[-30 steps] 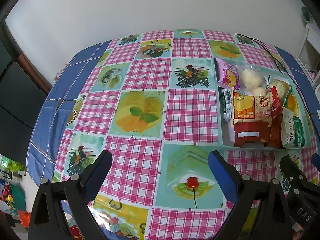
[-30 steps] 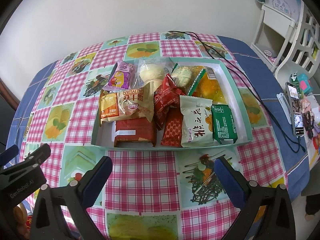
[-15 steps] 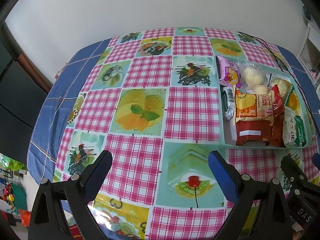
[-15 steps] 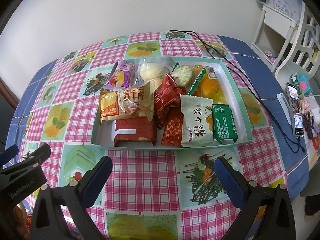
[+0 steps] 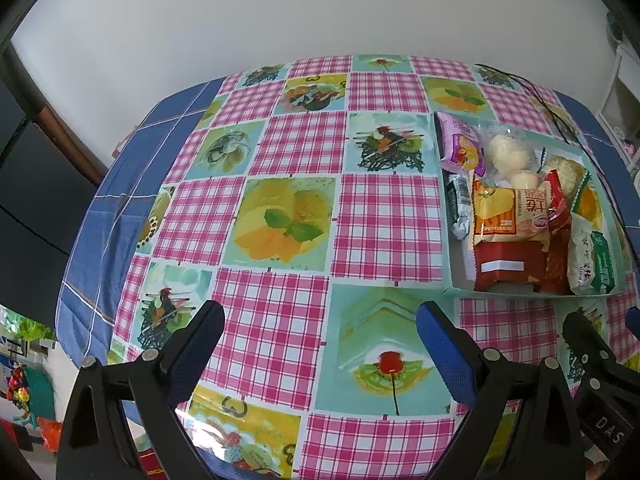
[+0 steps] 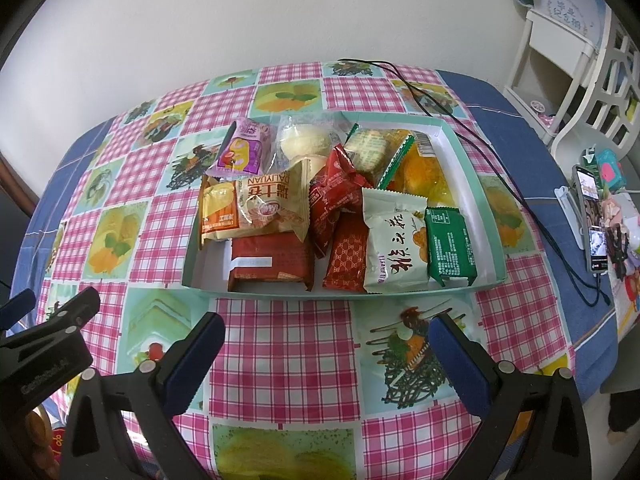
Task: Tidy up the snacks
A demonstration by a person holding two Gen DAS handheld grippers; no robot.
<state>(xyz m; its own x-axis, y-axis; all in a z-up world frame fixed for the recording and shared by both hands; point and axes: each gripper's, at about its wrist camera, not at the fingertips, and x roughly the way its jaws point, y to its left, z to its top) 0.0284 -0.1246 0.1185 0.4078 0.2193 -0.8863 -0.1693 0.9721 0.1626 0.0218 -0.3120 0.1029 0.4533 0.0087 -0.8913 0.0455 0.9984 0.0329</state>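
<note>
Snacks [image 6: 340,208] in mixed wrappers crowd a teal tray [image 6: 476,184] on the checked tablecloth [image 5: 280,240], white wall behind; left gripper [image 5: 320,332] and right gripper [image 6: 326,340] gape, empty, nearside of it.

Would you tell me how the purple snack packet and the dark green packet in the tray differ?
The purple snack packet leans at the tray's far left corner, fruit artwork showing; the dark green packet lies at the near right, its face all small print. The purple one looks puffier, the green one flatter. Both are sealed, and neither gripper touches them.
</note>
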